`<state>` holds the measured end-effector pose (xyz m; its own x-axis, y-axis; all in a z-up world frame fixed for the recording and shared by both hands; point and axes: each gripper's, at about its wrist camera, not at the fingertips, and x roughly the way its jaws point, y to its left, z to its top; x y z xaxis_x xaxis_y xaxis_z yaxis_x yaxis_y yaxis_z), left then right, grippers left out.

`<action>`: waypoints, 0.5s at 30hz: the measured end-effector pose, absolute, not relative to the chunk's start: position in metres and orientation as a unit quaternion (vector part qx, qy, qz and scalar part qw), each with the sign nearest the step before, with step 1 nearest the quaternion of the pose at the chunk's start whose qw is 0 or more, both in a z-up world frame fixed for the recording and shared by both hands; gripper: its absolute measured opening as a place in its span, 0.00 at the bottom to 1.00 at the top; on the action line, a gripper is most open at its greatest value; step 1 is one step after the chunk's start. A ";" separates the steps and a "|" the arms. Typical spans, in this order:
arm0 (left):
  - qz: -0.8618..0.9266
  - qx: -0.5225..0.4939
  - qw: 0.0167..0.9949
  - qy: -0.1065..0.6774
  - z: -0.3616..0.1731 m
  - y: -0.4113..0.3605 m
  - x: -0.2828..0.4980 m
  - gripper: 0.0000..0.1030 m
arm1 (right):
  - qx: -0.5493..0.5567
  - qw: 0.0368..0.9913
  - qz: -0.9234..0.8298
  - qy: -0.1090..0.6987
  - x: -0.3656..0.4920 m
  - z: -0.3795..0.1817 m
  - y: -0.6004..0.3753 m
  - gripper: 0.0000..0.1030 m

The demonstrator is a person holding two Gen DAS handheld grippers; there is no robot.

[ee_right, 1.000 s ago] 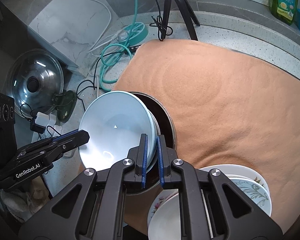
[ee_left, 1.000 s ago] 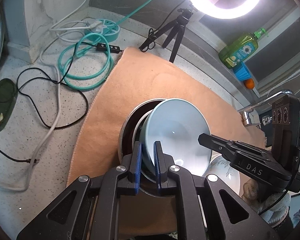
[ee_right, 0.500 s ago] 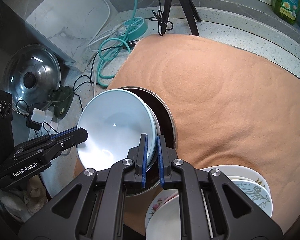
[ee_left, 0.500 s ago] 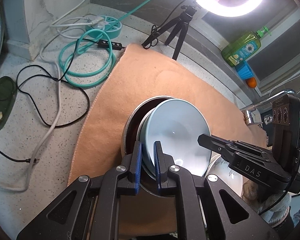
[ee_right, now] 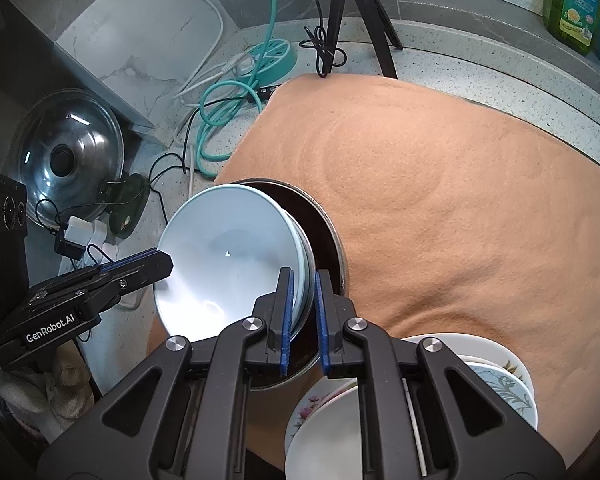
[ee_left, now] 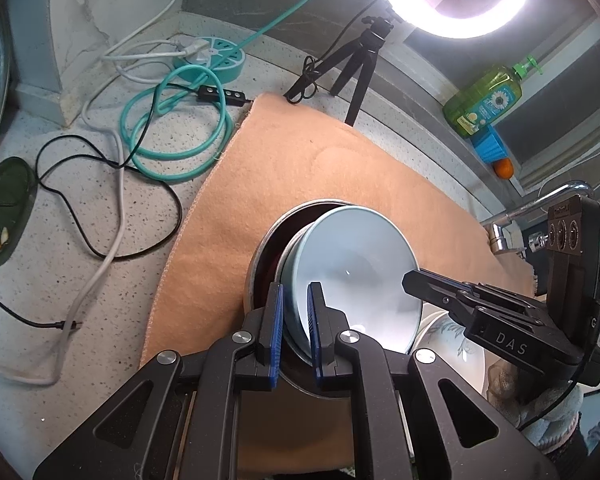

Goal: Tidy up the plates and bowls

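A pale blue bowl [ee_left: 360,264] is held tilted over a dark bowl with a metal rim [ee_left: 268,240] on the orange mat [ee_left: 300,168]. My left gripper [ee_left: 295,332] is shut on the blue bowl's near rim. My right gripper [ee_right: 303,320] is shut on its opposite rim; the blue bowl [ee_right: 228,256] and the dark bowl [ee_right: 320,224] show in the right wrist view too. White flowered plates [ee_right: 496,384] are stacked on the mat beside the dark bowl; one shows in the left wrist view [ee_left: 456,344].
Teal and black cables [ee_left: 172,128] and a teal power strip [ee_left: 216,60] lie on the speckled counter left of the mat. A tripod [ee_left: 364,56] with a ring light stands behind. A pot lid [ee_right: 68,152], a soap bottle [ee_left: 484,100] and a faucet [ee_left: 540,208] are nearby.
Both grippers have lifted the blue bowl slightly and tilted it more upright over the dark bowl. The grips are unchanged.
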<state>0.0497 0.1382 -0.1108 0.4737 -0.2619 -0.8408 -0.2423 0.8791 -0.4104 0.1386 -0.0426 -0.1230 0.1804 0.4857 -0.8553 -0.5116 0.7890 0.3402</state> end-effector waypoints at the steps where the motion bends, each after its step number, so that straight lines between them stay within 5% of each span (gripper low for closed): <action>1: -0.005 -0.245 0.824 0.512 -0.110 0.139 0.049 0.10 | -0.011 0.769 0.324 0.551 0.139 -0.122 -0.044 0.19; 15: 0.012 -0.270 0.827 0.493 -0.103 0.162 0.037 0.10 | 0.044 0.777 0.321 0.540 0.145 -0.111 -0.081 0.24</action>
<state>0.0367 0.1623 -0.1029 0.5131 -0.2476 -0.8218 -0.2861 0.8534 -0.4357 0.1454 -0.0814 -0.1113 0.2118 0.5462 -0.8104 -0.4516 0.7901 0.4145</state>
